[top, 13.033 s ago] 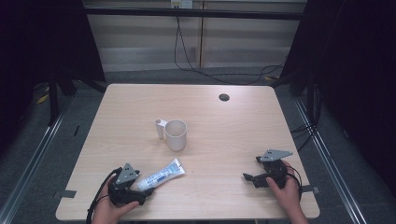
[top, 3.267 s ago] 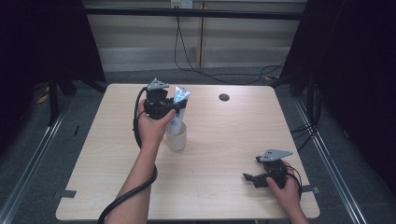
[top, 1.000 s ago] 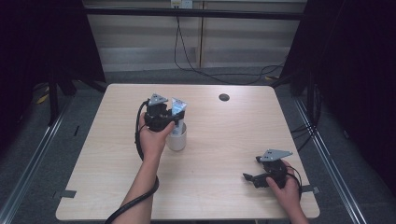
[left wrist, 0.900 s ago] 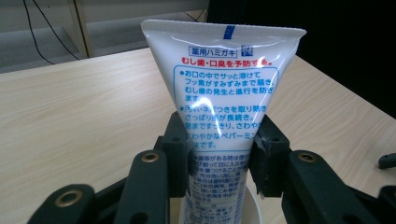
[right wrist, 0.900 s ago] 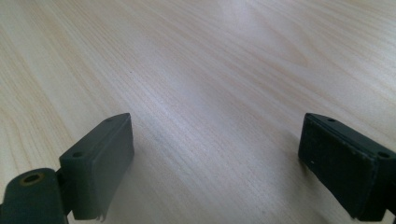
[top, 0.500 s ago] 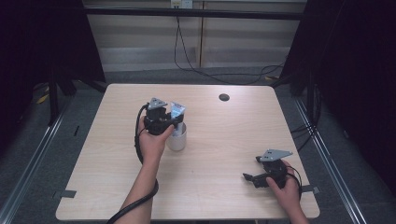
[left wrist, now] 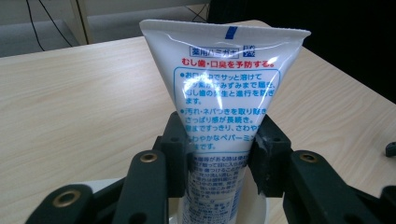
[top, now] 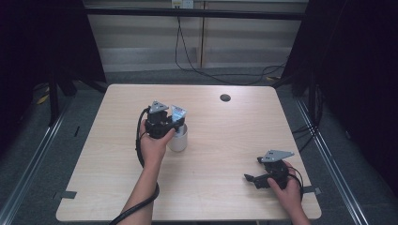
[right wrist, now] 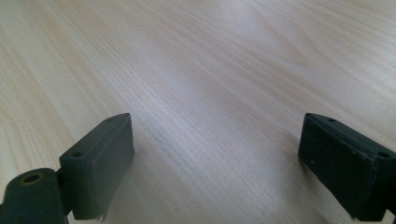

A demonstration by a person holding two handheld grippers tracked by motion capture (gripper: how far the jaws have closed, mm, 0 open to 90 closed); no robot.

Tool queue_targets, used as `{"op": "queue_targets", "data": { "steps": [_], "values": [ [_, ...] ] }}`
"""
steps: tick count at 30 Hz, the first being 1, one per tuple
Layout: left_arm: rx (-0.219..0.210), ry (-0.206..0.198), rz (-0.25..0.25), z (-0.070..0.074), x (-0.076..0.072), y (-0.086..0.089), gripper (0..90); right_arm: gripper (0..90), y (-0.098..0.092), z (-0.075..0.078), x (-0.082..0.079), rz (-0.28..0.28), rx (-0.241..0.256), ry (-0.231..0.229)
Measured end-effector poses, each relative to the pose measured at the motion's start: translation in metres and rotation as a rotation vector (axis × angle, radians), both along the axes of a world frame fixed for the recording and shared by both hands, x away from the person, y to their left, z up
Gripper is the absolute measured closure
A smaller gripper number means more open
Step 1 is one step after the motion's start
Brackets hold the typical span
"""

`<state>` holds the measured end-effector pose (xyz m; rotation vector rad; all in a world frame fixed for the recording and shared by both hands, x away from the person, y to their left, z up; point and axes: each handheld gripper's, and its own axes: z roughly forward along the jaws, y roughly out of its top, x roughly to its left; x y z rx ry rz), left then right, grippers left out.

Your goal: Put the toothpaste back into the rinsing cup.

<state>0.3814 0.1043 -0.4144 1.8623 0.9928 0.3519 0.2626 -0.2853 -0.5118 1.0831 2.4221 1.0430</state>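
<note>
Pale wooden table: rectangular, light grain, a small dark round grommet set near its far edge.

Left gripper: black, two-jawed, with a grey three-cornered plate on top and a black cable looping down along the forearm. Held in the person's left hand left of the table's centre, directly above the cup. Its jaws are clamped on the tube, one pad on each side of its body; in the left gripper view the pads press the tube's lower half.

White plastic toothpaste tube with blue and red Japanese print: upright, flat crimped end uppermost, lower end down inside the cup. In the high view the crimped end rises just above the gripper.

White ceramic cup: standing on the table just beside the left hand; its rim shows below the jaws in the left gripper view.

Right gripper: black, same build, held in the right hand near the table's right front corner, well apart from the cup, low over the tabletop. Its jaws stand wide apart with bare wood between them.
</note>
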Motion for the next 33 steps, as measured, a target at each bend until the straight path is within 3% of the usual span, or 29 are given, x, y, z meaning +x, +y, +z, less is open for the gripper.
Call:
{"op": "queue_targets", "data": {
  "steps": [33],
  "values": [
    [0.028,-0.016,-0.017,-0.014,-0.010,-0.005,62.1,10.2,0.000,0.000,0.000,0.000,0.000,0.000]
  ]
}}
